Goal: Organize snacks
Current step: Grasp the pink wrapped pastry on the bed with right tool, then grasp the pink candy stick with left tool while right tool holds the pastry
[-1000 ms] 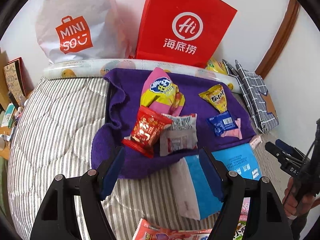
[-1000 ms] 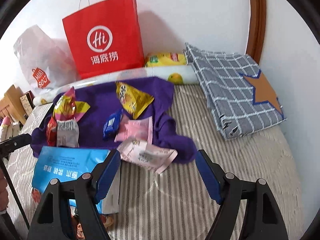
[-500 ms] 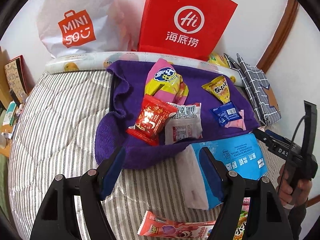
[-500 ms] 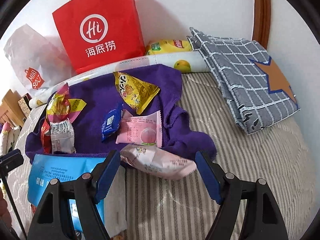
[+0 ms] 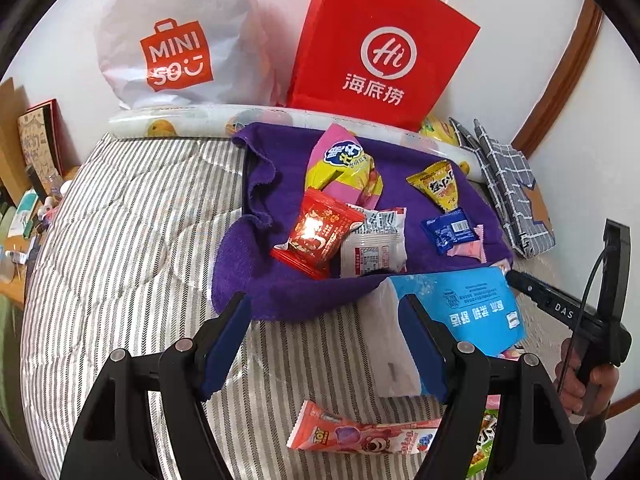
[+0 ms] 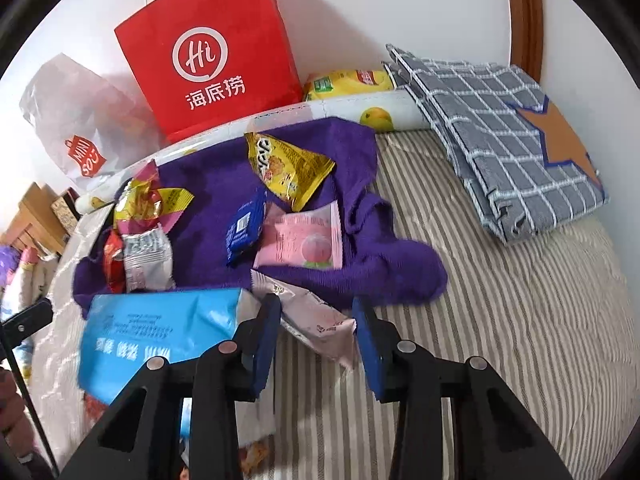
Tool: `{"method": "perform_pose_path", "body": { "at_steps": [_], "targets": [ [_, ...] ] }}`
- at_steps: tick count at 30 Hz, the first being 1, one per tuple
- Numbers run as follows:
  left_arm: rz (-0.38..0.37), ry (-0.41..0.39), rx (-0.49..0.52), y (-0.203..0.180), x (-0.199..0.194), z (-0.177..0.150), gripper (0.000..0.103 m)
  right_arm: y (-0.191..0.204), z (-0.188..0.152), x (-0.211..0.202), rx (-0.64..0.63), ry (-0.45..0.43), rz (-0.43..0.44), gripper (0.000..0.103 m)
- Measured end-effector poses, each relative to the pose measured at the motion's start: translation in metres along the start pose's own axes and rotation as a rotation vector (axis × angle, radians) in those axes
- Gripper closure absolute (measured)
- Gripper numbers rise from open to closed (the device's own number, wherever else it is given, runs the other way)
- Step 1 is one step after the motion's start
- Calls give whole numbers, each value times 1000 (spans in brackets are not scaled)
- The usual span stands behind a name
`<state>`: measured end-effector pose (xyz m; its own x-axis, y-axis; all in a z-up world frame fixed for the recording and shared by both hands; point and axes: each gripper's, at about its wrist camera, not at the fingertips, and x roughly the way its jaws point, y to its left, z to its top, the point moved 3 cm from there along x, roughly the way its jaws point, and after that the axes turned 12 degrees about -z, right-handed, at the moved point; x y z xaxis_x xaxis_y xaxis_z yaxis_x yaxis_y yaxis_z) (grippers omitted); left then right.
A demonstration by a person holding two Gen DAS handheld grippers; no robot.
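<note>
— Why do most snacks lie on the purple towel [image 6: 400,276]?
— I think it is the sorting place. At its near edge the right gripper [image 6: 316,304] clenches a pale packet [image 6: 320,324]. The left gripper [image 5: 324,300] hangs released, empty.

Left gripper [image 5: 324,344] and right gripper [image 6: 316,336]: black angular frames, blue finger pads [image 5: 224,344], silver pivot screws; right unit carries a black cable.
</note>
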<state>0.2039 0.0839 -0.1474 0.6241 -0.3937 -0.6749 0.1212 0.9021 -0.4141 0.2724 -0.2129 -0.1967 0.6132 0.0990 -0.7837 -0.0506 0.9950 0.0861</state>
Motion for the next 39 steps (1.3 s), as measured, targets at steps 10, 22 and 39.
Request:
{"method": "perform_pose_path", "body": {
  "at_steps": [10, 22, 39],
  "targets": [
    [-18, -12, 2, -8, -10, -5, 28, -17, -21, -19, -8, -2, -50, 74],
    [-9, -3, 4, -11, -7, -8, 28, -24, -17, -14, -46, -57, -84, 50],
    [6, 51, 25, -7, 11, -9, 28, -25, -7, 35, -38, -8, -110, 63]
  ]
}}
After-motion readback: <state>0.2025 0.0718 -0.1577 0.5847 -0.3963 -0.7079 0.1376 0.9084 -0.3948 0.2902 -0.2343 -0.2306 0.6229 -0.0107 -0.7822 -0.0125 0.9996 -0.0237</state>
